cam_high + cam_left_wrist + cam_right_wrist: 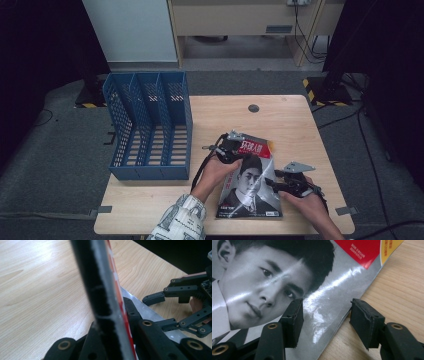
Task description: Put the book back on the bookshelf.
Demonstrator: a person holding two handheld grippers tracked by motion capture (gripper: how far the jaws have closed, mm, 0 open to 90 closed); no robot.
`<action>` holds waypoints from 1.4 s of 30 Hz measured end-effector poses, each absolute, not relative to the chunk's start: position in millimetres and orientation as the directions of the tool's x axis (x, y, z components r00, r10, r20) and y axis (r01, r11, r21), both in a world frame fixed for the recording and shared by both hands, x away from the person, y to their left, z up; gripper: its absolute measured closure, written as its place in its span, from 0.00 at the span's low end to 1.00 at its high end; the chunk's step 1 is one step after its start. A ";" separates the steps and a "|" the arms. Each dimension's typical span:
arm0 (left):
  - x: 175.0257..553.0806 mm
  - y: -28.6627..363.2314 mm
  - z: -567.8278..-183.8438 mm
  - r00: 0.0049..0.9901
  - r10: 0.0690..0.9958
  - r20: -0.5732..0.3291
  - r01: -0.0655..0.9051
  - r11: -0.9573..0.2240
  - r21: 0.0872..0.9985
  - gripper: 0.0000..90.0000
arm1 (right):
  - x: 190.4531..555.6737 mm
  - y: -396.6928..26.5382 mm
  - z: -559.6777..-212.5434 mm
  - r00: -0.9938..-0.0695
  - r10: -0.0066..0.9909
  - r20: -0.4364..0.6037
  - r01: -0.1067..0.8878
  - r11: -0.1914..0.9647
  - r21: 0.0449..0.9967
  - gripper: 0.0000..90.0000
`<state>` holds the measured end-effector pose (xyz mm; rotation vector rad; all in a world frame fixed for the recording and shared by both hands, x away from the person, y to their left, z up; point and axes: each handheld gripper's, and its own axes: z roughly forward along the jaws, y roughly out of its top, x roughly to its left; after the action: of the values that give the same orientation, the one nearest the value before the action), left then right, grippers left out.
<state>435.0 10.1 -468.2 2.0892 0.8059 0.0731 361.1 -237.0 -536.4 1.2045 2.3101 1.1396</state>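
high view: a light wooden table (280,115) seen from above, with a blue three-slot file rack (150,125) standing on its left part. a magazine (250,187) with a black-and-white portrait and a red title band lies near the front edge, well apart from the rack. the left gripper (231,147) sits at the magazine's far left corner, by the red band, and that corner looks slightly raised. the right gripper (280,184) sits at the magazine's right edge, near the middle of its length. the rack's slots look empty as far as can be seen.

left gripper view: the magazine's edge (105,300) runs up between the two black jaws, which are clenched on it. the table (37,290) lies behind, and the other gripper (175,307) shows farther off at the right, jaws apart.

right gripper view: the jaws stand released, one pad (293,320) over the glossy cover (274,285) and the other pad (365,320) over bare table (402,287), so the magazine's right edge lies between them without being pressed.

judged from this, the work is at an early stage: one corner is gripped, but the magazine is not yet lifted clear of the table. if it is meant for the rack, still to do are securing the second grip, raising it, standing it upright and sliding it into a slot.
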 end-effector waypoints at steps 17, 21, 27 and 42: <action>448.4 8.4 -467.0 0.848 0.470 -0.247 0.483 -0.489 0.727 0.82 | 360.3 -233.1 -536.0 -0.647 0.761 0.055 0.515 0.382 0.767 0.51; 446.6 7.3 -466.7 0.845 0.490 -0.214 0.472 -0.497 0.728 0.91 | 360.2 -233.0 -535.9 -0.647 0.761 0.048 0.510 0.386 0.769 0.51; 443.0 7.6 -463.7 0.828 0.519 -0.211 0.484 -0.473 0.737 0.92 | 360.0 -236.2 -535.7 -0.642 0.765 0.058 0.517 0.375 0.770 0.51; 433.6 10.8 -446.2 0.820 0.511 -0.259 0.493 -0.399 0.773 0.95 | 363.4 -282.3 -530.8 -0.457 0.885 0.083 0.608 0.243 0.756 0.43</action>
<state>433.6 10.8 -446.2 2.0594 0.7392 0.0245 363.4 -282.3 -530.8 1.3729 2.1600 1.0597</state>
